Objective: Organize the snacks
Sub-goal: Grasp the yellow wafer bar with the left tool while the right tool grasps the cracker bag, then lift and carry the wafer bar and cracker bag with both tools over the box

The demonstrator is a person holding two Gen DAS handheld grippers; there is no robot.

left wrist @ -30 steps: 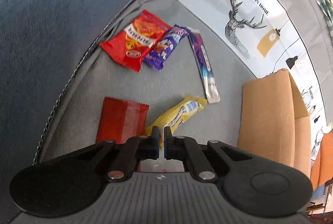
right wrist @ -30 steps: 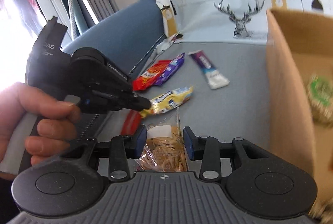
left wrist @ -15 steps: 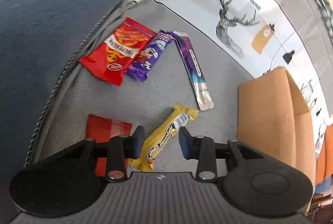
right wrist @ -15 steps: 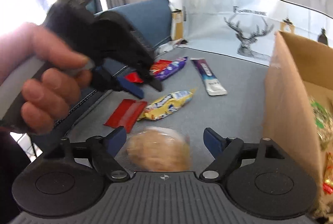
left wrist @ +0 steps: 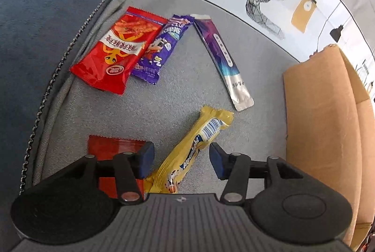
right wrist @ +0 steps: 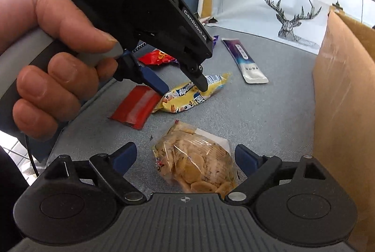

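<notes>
A person's left gripper [left wrist: 181, 159] hovers over a yellow candy bar [left wrist: 194, 147] on a grey cushioned seat [left wrist: 164, 92], its fingers [left wrist: 145, 158] parted on either side of the wrapper and not touching it; they have just been opening. The right gripper [right wrist: 185, 157] likewise stands released around a clear bag of round crackers [right wrist: 194, 163] lying on the seat, its jaws also just opened, with a gap on both sides. Farther off lie a red snack packet [left wrist: 117, 52] overlapped at its edge by a purple wrapper [left wrist: 159, 45], a long purple-and-white sachet [left wrist: 222, 59] and a plain red packet [left wrist: 117, 146] just beside the yellow bar. An open cardboard box [left wrist: 321, 125] stands to the right, the likely place for the snacks. To take the bar well, the left fingers should likely come down square across its middle and close without catching the red packet alongside; the cracker bag probably calls for a light squeeze, since its contents look brittle. The inside of the box is out of sight in both views, so what it already holds cannot be told. The near ends of the bar, the red packet and the cracker bag are hidden behind the gripper bodies, and the left hand [right wrist: 46, 52] is cut off at the frame's edge.
</notes>
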